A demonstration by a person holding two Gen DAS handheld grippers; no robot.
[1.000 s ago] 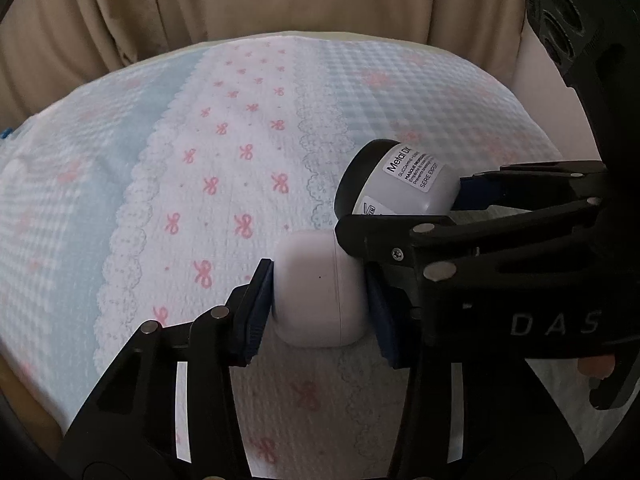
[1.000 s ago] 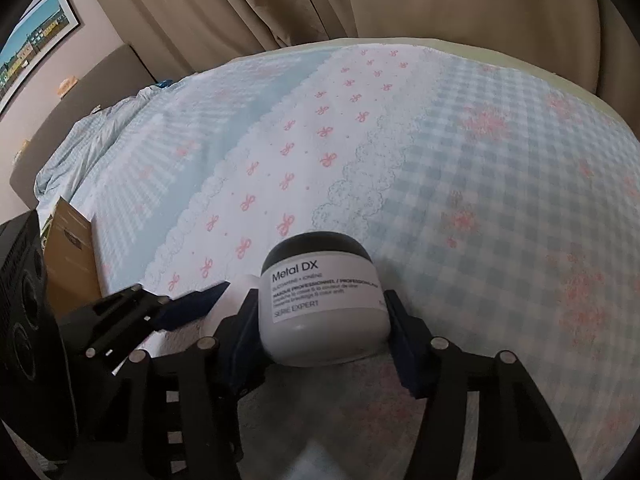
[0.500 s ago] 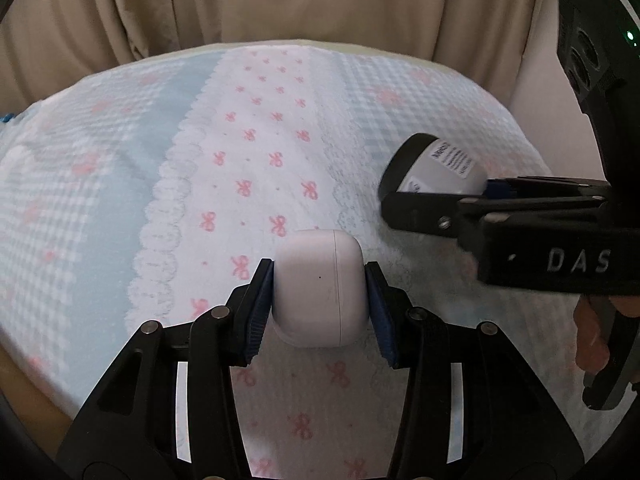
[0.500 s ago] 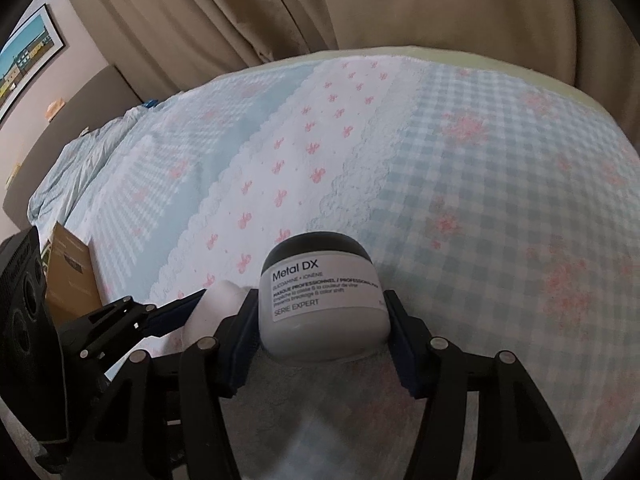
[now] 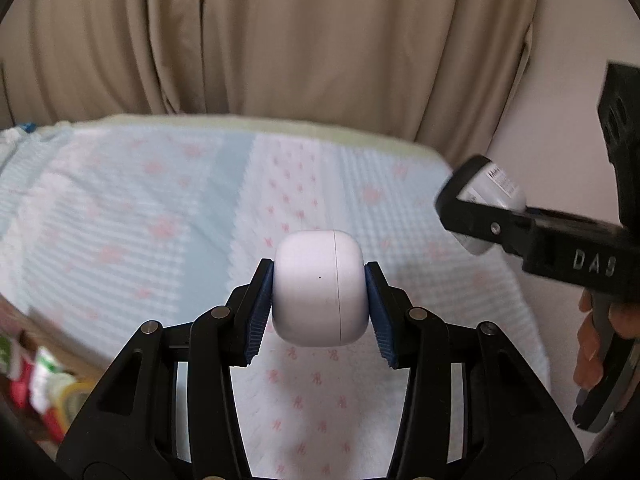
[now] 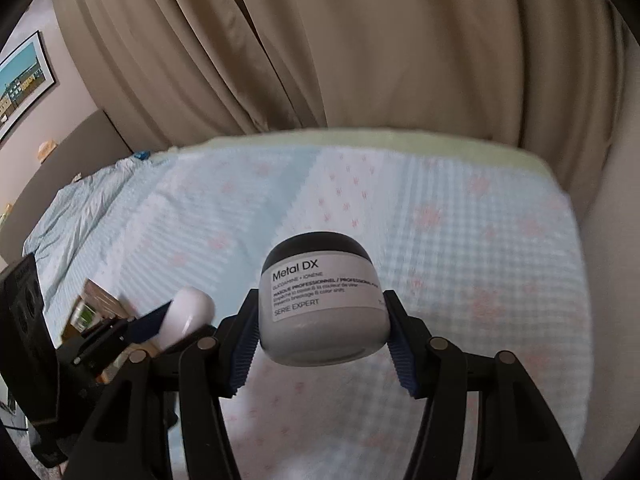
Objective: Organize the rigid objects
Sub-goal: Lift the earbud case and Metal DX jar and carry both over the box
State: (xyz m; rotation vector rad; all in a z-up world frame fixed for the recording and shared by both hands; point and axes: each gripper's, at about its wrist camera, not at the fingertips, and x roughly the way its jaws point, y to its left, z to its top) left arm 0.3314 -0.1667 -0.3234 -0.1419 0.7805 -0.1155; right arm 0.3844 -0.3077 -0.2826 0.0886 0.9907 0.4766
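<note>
Left wrist view. The left gripper (image 5: pixel 319 294) is clamping a white earbud case (image 5: pixel 320 288), its blue ribbed pads (image 5: pixel 259 312) pressing on the case's two flanks with the jaws drawn narrow around it. The case is sitting closed between the fingertips and clear of the bedspread (image 5: pixel 160 216) beneath, so its contents are not showing. Its lid seam is running top to bottom, right of centre, and a small dark dot is facing the camera. The case is nearly square in outline, with the long axis hard to judge. To the right of the jaws, the right gripper (image 5: pixel 476 220) is carrying a hair mask jar (image 5: pixel 496 188), only partly visible behind the black finger. A person's hand (image 5: pixel 596 340) is gripping that tool's handle. Beige curtains (image 5: pixel 304 40) are hanging behind the bed.

Right wrist view. The right gripper (image 6: pixel 322 326) is holding the hair mask jar (image 6: pixel 320 300) across its body, jaws part open and pads bearing on both sides. The black lid is on, pointing up and away from the camera, base toward the camera, label reading upright; contents are unseen. Left of these jaws, the earbud case (image 6: pixel 186 316) is showing in the left gripper (image 6: pixel 168 322). A framed picture (image 6: pixel 24 84) is hanging on the wall at far left.
</note>
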